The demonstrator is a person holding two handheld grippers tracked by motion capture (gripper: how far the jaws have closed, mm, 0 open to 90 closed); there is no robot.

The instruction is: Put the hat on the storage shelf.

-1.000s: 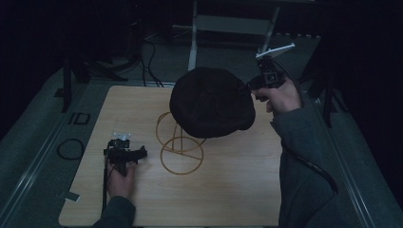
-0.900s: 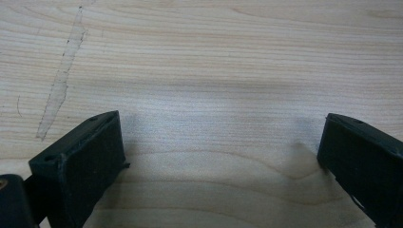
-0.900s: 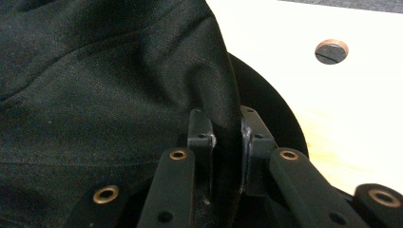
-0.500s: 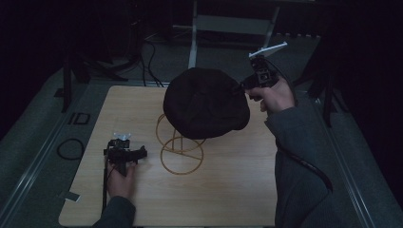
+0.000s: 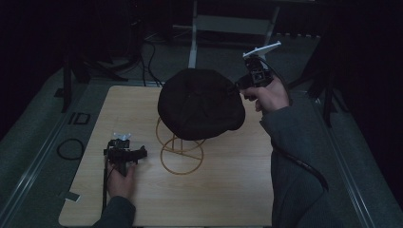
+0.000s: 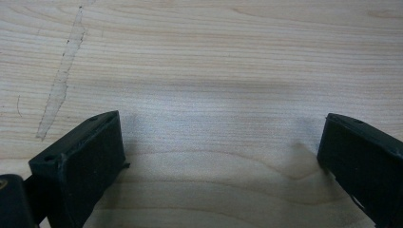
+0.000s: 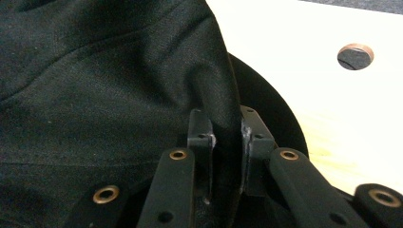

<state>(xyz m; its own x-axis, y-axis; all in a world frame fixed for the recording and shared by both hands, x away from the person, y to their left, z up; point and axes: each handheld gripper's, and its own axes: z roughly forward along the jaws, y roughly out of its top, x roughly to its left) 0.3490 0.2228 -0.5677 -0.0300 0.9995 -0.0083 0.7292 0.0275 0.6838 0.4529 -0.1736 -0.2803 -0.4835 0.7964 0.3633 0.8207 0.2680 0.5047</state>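
The right gripper [image 5: 236, 87] pinches only a thin fold of the cap [image 5: 199, 102] over the stand [image 5: 180, 152] — it could slip or tip the stand — while the left gripper [image 5: 141, 153] rests on the desk [image 5: 228, 190], jaws spread.

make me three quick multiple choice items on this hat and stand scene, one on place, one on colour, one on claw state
1. Where does the left claw sit?
A. on the bare tabletop, left of the wire stand
B. on top of the hat
C. on the floor

2. What colour is the wire stand?
A. red
B. golden
C. white

3. What is the right claw doing?
A. hanging open over the table
B. gripping the stand
C. pinching a fold of the dark hat

Answers: 1 A, the high view shows it on the wooden table beside the stand. 2 B, its rings look golden. 3 C, the right gripper view shows fabric squeezed between its jaws.
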